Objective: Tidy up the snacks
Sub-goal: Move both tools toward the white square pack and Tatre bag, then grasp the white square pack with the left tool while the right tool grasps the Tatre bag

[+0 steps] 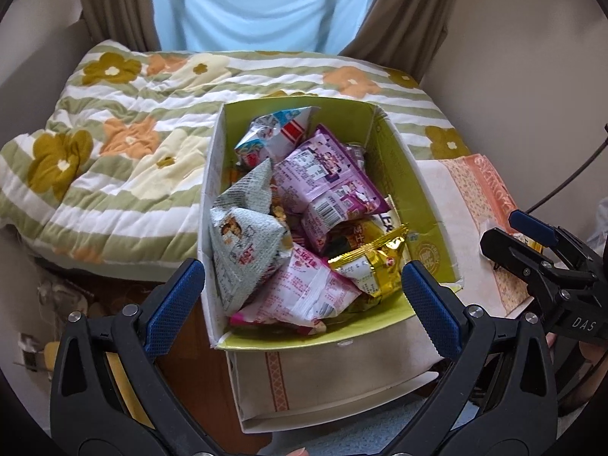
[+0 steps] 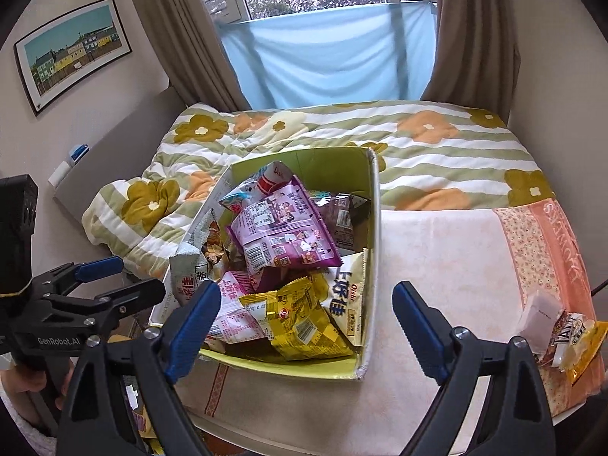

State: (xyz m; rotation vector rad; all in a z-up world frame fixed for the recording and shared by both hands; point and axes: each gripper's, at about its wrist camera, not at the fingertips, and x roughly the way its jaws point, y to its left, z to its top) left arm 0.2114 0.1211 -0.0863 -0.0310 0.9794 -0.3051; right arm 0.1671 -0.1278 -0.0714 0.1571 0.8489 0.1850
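An open cardboard box [image 1: 410, 174] with a green inside stands on a small table and holds several snack packets: purple ones [image 1: 326, 178], a grey-white one [image 1: 247, 235], a pink one [image 1: 304, 292] and a gold one [image 1: 372, 266]. The box also shows in the right wrist view [image 2: 374, 235], with the gold packet [image 2: 300, 319]. My left gripper [image 1: 300, 304] is open and empty just in front of the box. My right gripper [image 2: 307, 326] is open and empty over the box's near right corner. A yellow and brown snack packet [image 2: 570, 338] lies on the table at the right.
The table has a cream and orange cloth [image 2: 456, 258]. Behind it is a bed with a flowered striped quilt [image 2: 418, 144]. Curtains [image 2: 475, 38] and a window are at the back. A framed picture [image 2: 72, 49] hangs on the left wall.
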